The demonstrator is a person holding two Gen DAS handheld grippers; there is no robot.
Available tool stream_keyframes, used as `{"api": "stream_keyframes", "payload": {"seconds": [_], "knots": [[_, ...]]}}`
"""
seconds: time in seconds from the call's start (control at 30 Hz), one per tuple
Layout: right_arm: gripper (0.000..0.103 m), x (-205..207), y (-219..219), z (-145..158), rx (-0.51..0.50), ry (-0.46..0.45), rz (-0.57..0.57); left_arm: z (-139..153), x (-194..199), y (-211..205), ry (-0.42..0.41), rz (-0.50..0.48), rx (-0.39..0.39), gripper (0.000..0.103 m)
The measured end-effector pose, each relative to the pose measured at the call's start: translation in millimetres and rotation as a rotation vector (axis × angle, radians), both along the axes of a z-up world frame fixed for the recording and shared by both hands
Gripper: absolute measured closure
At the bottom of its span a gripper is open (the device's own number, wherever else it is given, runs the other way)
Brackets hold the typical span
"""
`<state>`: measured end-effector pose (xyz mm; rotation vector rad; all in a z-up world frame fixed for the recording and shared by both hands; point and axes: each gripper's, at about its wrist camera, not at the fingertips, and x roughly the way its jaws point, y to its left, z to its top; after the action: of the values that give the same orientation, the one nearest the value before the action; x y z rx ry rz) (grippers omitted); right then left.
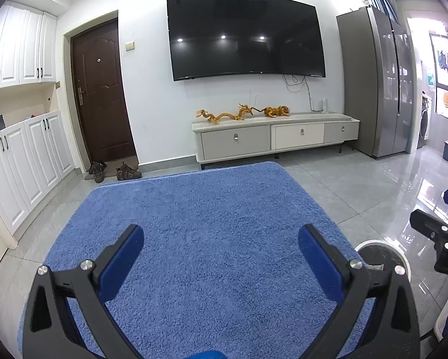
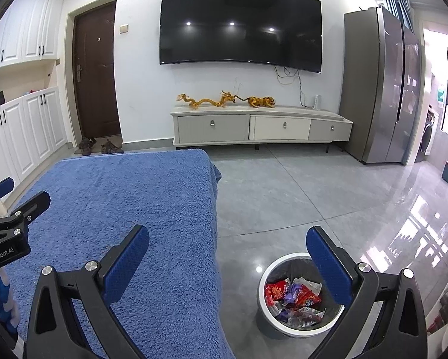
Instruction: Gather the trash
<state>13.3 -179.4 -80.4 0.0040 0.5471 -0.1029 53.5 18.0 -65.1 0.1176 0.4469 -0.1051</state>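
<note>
Wrappers (image 2: 295, 300) fill the bin (image 2: 264, 278) only in the right view; both hand-held grippers (image 1: 221, 252) (image 2: 228, 254) gape, empty.

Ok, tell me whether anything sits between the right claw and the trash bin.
Nothing visible does. The right claw hangs open and empty, its right finger over the round white-rimmed trash bin on the grey tile floor. The bin's mouth is uncovered, with crumpled wrappers inside.
</note>
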Motion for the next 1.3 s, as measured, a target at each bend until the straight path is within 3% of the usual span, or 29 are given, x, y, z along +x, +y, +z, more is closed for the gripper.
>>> {"api": "stream_keyframes", "payload": {"seconds": [1.3], "knots": [[0.0,-2.8,-8.1,-0.3,-0.001,-0.005,-0.037,-3.6,-6.3,-4.5,0.008,-0.028,0.004,0.0]]}}
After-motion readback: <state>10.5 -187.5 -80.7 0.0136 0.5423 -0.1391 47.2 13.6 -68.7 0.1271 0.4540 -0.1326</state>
